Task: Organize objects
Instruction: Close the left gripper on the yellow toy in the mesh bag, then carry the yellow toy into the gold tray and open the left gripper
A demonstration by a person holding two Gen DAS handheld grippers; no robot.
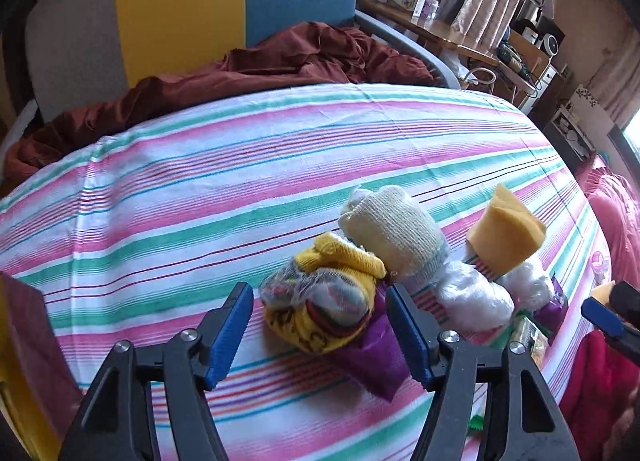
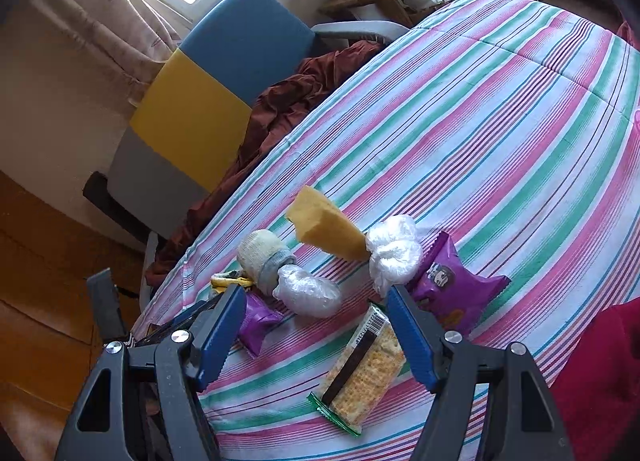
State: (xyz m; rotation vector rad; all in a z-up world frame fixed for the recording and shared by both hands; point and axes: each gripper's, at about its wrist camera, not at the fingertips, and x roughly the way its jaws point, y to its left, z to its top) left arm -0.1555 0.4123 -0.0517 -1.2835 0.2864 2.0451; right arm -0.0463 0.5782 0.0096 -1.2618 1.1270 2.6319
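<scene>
On the striped bedsheet (image 1: 200, 189) lies a yellow patterned sock bundle (image 1: 320, 305) in clear wrap, on top of a small purple snack bag (image 1: 372, 357). My left gripper (image 1: 320, 337) is open around the bundle; a gap shows at the left pad. Behind are a cream sock roll (image 1: 396, 233), a clear plastic bundle (image 1: 472, 301) and a yellow sponge (image 1: 508, 233). My right gripper (image 2: 316, 335) is open over a cracker packet (image 2: 360, 377), which lies flat by the right finger. A larger purple snack bag (image 2: 448, 285) sits beyond it.
A crumpled rust-brown blanket (image 1: 280, 61) lies at the head of the bed, against a blue, yellow and grey headboard (image 1: 180, 1). A wooden desk (image 1: 440, 33) with boxes stands by the curtains. Red fabric (image 2: 600, 381) lies at the near right.
</scene>
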